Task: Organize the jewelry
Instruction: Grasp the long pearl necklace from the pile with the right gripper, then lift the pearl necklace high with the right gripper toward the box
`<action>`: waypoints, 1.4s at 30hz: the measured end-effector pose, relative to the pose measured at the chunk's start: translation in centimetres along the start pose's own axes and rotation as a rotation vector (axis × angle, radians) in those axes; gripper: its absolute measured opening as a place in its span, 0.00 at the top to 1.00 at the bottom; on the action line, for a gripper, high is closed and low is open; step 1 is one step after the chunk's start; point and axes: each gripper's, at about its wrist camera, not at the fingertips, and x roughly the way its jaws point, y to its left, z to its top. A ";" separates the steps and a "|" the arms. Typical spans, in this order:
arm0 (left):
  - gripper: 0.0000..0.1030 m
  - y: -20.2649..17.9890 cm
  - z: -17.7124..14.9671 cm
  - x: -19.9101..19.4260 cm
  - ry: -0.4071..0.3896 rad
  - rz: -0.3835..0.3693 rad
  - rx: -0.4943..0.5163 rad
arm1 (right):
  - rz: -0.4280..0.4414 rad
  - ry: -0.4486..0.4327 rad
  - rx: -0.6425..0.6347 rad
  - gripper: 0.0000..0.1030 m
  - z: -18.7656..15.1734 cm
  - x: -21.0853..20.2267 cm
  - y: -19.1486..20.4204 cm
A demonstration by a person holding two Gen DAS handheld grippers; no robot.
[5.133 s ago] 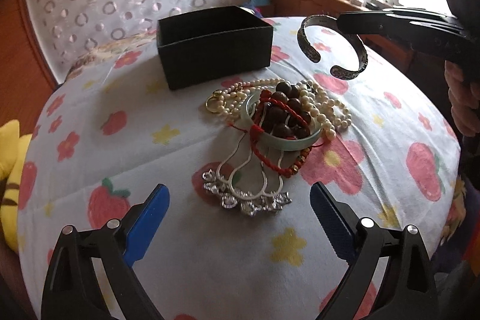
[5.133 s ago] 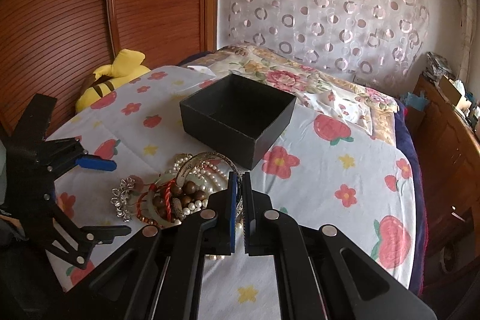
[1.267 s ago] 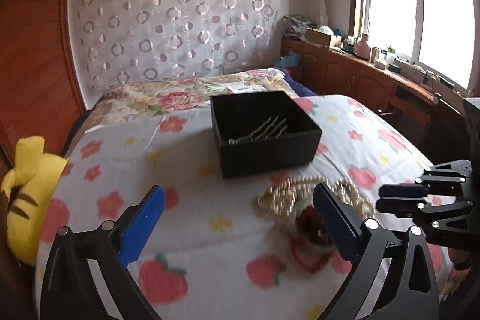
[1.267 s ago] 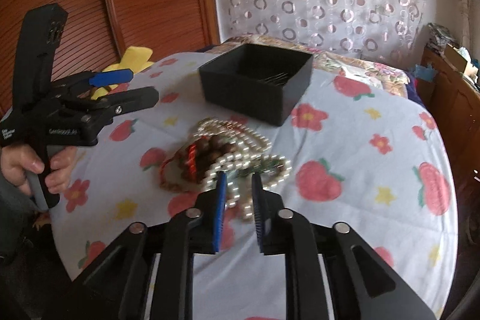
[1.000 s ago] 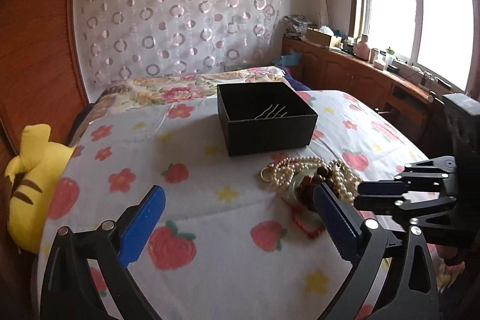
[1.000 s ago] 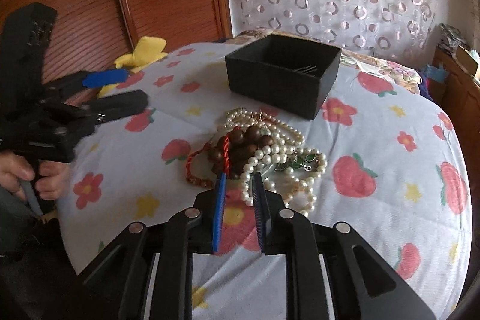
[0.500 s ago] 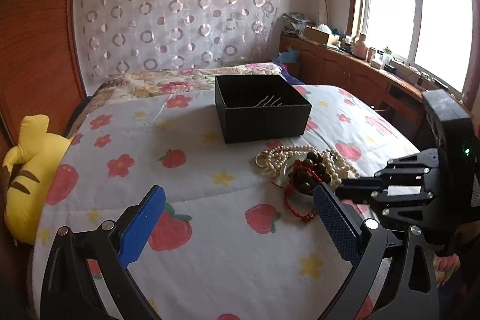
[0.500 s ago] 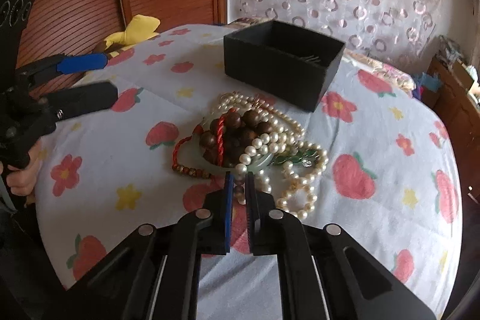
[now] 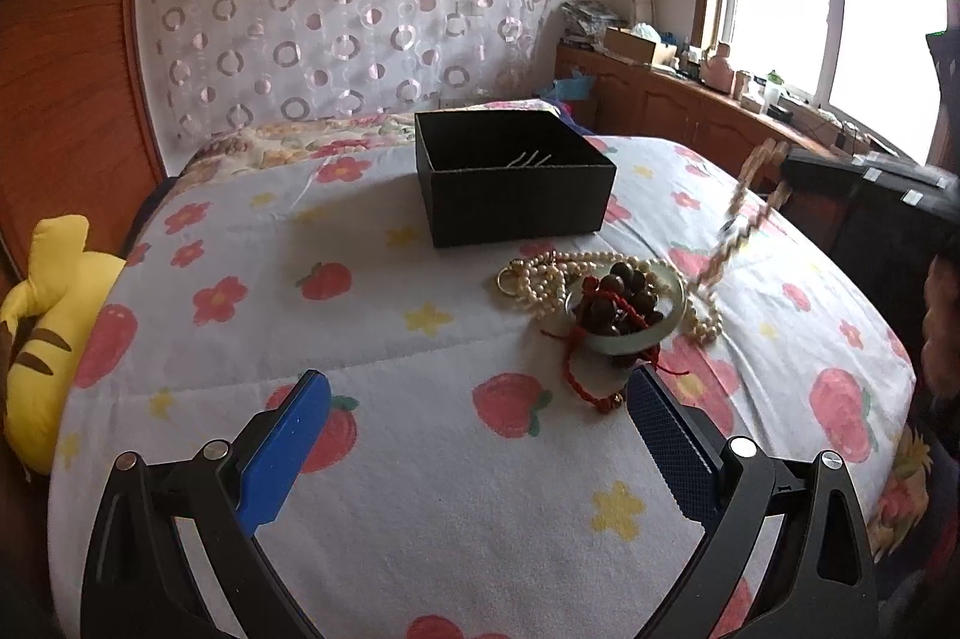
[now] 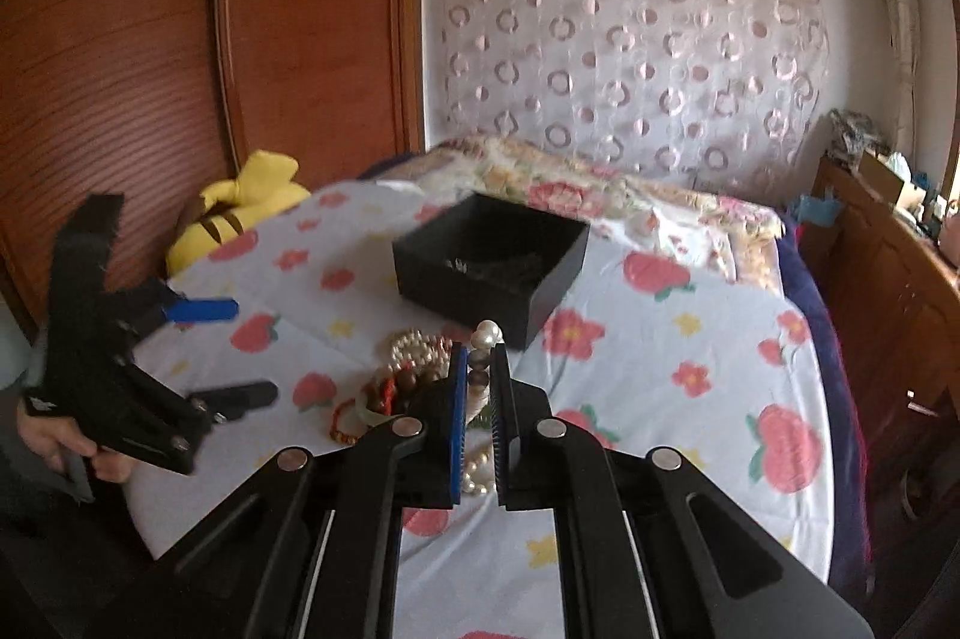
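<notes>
Right gripper (image 10: 478, 387), blue-padded and black-framed, is pinching a strand of cream pearl beads, the long pearl necklace (image 10: 485, 336), between its nearly closed jaws; a few beads are standing proud above the pads and more are showing below them. In the left wrist view the same strand (image 9: 729, 231) is hanging blurred from the gripper at far right, its lower end trailing down into the heap.

Below it, the tangled heap of remaining jewellery (image 9: 612, 303) is lying on the white strawberry-and-flower bedspread (image 9: 384, 339): looped pearls, a pale green bangle, dark brown wooden beads and a red cord bracelet, all touching and partly interlaced. Farther off, the open black cardboard box (image 9: 516, 177) is sitting on the bed, already holding a thin silvery piece.

Left gripper (image 9: 480, 441) is hovering with its jaws spread wide, holding nothing, near the heap's near edge.

Handling, as judged: the strand is light, limp and smooth, so it is liable to swing, slip through the pads or drag entangled pieces along. A pinch across several beads near mid-length looks safest. The bangle appears rigid and possibly brittle; its rim seems the best place to grip.
</notes>
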 end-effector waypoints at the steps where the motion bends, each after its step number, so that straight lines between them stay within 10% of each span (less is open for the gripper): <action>1: 0.07 0.0 0.0 0.0 0.001 -0.001 -0.001 | 0.001 -0.012 -0.007 0.92 0.3 -0.5 0.1; 31: 0.07 -2.2 0.0 1.0 0.051 -0.067 0.056 | -0.153 -0.311 -0.142 0.92 8.3 -11.1 1.0; 42: 0.07 -5.0 2.1 4.5 0.146 -0.131 0.127 | -0.179 -0.286 -0.114 0.92 7.3 -11.3 -1.1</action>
